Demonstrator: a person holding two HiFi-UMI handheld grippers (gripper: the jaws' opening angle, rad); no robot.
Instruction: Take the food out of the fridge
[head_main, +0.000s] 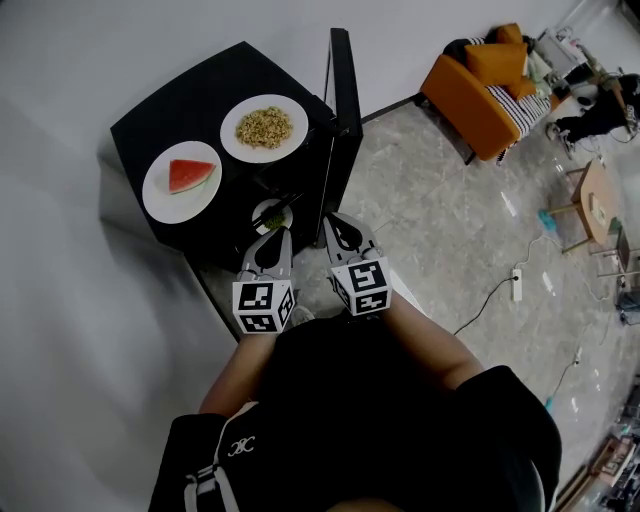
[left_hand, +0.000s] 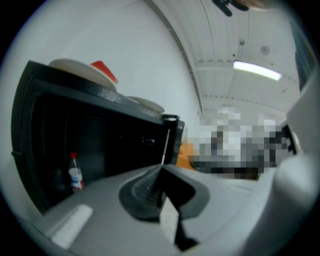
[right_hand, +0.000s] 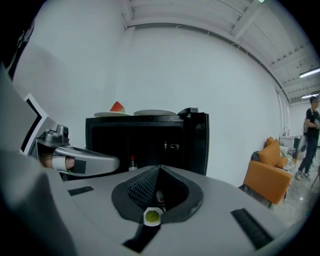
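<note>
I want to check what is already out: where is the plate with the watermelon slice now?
In the head view the watermelon plate sits on top of the black fridge, left of the plate of brownish food.

A lounge-like room: orange sofa (head_main: 470, 95), black mini fridge (head_main: 200, 100).

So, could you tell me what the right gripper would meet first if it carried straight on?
Probably the open fridge, whose dark interior lies straight ahead of the shut right gripper. The plate of greens shows just below that line; depth is unclear.
</note>
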